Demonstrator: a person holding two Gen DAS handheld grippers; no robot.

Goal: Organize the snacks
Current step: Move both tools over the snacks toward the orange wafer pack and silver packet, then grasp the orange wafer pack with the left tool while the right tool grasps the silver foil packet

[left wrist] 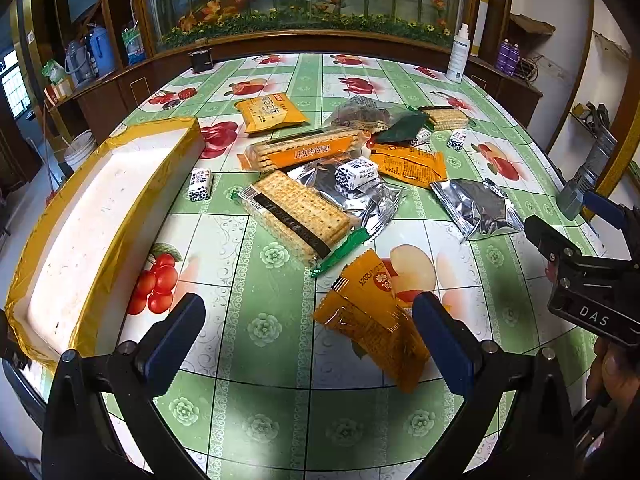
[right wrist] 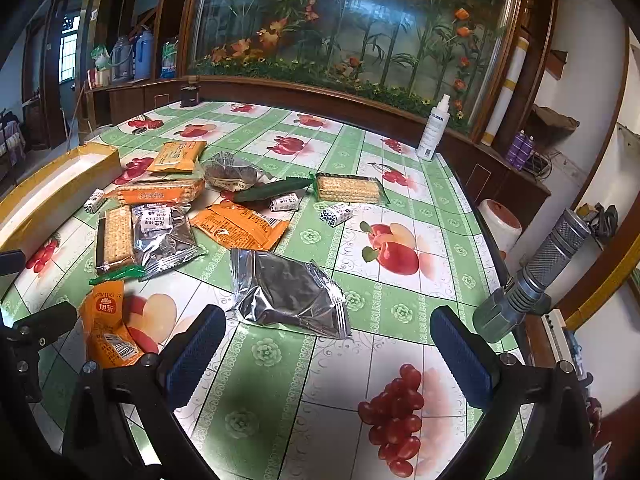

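Bare tablecloth point(right wrist: 280, 400) ahead; perhaps crowding, snack pile point(left wrist: 320, 176).

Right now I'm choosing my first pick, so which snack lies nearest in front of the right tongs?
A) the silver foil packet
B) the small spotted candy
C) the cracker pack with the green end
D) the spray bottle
A: in the right wrist view the silver foil packet lies on the table just ahead of the open right tongs, and nothing sits between them.
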